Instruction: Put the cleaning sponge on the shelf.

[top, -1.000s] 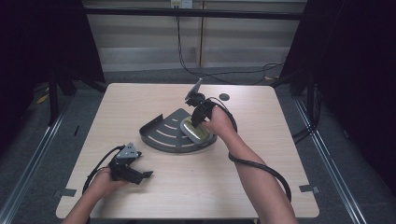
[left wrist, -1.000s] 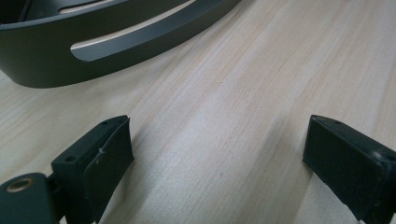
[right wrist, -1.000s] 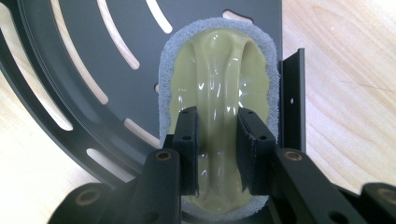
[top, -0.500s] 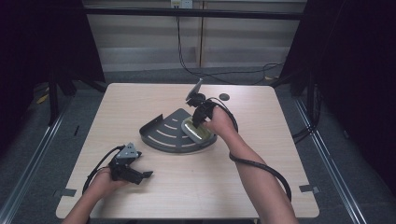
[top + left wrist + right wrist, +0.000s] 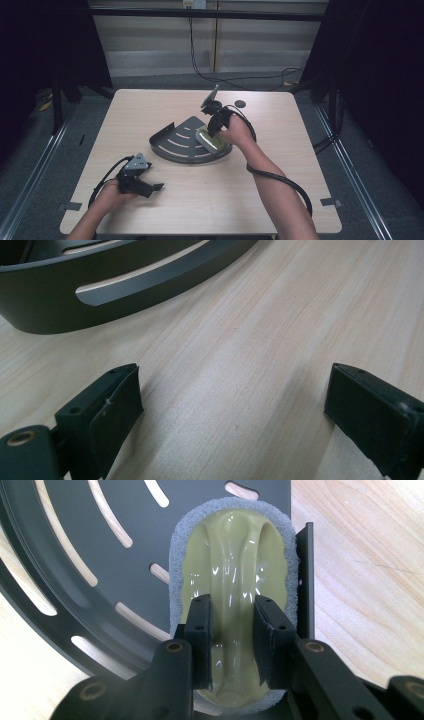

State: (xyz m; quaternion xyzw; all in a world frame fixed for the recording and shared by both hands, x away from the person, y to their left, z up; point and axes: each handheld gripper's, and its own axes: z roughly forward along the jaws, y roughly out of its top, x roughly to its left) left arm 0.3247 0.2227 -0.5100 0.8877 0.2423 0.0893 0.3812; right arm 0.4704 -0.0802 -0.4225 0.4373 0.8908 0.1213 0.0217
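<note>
A dark grey quarter-round slotted shelf (image 5: 175, 145) lies in the middle of the wooden table. On its right part rests an oval scrubbing pad (image 5: 210, 139) with a glossy olive-green handle and a grey sponge rim (image 5: 231, 555). My right gripper (image 5: 232, 645) points down at it and is shut on the raised ridge of the handle, one black pad on each side. My left gripper (image 5: 150, 188) rests low at the front left of the table, jaws wide open (image 5: 230, 405) over bare wood, pointing toward the shelf's curved wall (image 5: 100, 290).
A small dark round disc (image 5: 240, 104) lies on the table behind the right hand. Cables trail from both grippers across the tabletop. The table's edges drop to a grey floor with metal rails at both sides.
</note>
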